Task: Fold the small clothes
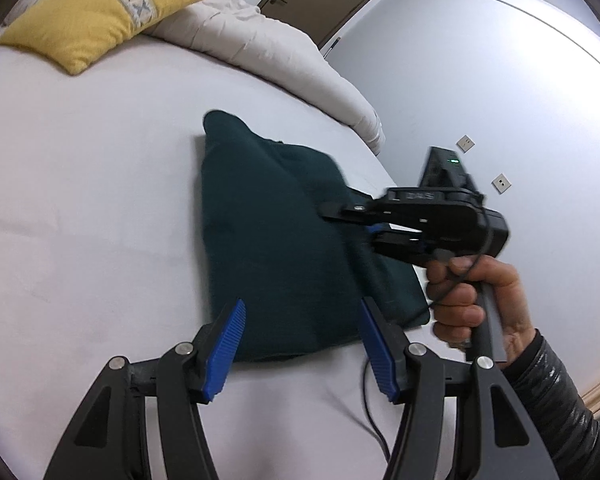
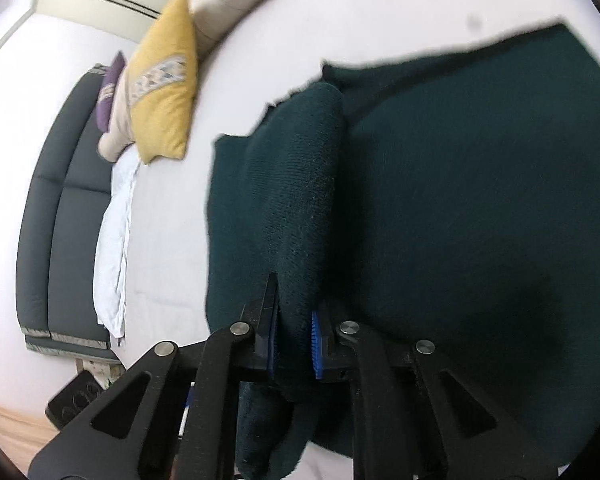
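Note:
A dark green knitted garment (image 1: 276, 232) lies partly folded on the white bed sheet (image 1: 80, 200). In the left wrist view my left gripper (image 1: 304, 304) stands open just above the garment's near edge, with its blue pads (image 1: 228, 348) wide apart and nothing pressed between them. My right gripper (image 1: 340, 216), held by a hand (image 1: 460, 300), comes in from the right over the garment's right side. The right wrist view shows my right gripper (image 2: 296, 320) shut on a raised fold of the garment (image 2: 460, 200), and the knit bulges up between the pads (image 2: 316, 340).
A yellow pillow (image 1: 96, 12) and a beige duvet (image 1: 284, 40) lie at the far side of the bed. In the right wrist view a dark headboard (image 2: 60, 200), a purple cushion (image 2: 110, 92) and the yellow pillow (image 2: 164, 92) sit to the left. A cable (image 1: 372, 420) trails near my left gripper.

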### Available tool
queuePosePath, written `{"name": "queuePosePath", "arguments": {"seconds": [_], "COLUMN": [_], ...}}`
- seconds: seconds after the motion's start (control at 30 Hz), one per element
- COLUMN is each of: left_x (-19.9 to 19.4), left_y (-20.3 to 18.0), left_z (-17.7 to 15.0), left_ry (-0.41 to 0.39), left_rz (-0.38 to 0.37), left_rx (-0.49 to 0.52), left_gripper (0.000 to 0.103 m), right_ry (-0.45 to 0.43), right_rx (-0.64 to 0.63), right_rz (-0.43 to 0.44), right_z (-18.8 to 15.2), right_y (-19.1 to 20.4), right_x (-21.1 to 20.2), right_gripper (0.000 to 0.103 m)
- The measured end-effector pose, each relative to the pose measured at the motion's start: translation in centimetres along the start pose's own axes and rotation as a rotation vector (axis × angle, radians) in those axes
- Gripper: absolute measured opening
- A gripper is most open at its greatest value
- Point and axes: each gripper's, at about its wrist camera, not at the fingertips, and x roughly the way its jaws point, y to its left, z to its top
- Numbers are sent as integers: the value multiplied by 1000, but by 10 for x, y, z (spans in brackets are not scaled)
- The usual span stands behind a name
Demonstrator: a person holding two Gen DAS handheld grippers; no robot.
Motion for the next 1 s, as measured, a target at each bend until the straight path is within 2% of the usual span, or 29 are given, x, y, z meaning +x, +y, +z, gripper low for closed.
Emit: {"name": "queuePosePath", "arguments": {"seconds": [0.2,0.4,0.53,0.67,0.8,0.9,1.0], "left_x": [7,36,61,94,127,153,153], "left_y": [-22,-58,-83,-95,-93,-82,-78], "left_z": [14,32,43,48,52,51,47], "left_ry": [-3,13,20,53,89,133,116], "left_rz": [36,69,87,113,156,194,198], "left_rx": [81,191,255,296,290,281,287], "left_gripper": [60,60,60,60,60,63,64], "right_ry": [-71,-135,-158,-145,-153,-181,-201], "right_rx": [-8,58,106,127,168,207,210], "right_rz": [-20,-30,-38,-39,-1,59,41], "right_z": [8,13,21,32,25,24,27], "right_y": [-24,-79,-114,-135,-173,-193,-194], "right_x": [-54,-106,-126,-114,-91,-84,-78], "right_gripper": [11,11,11,11,11,11,10]}}
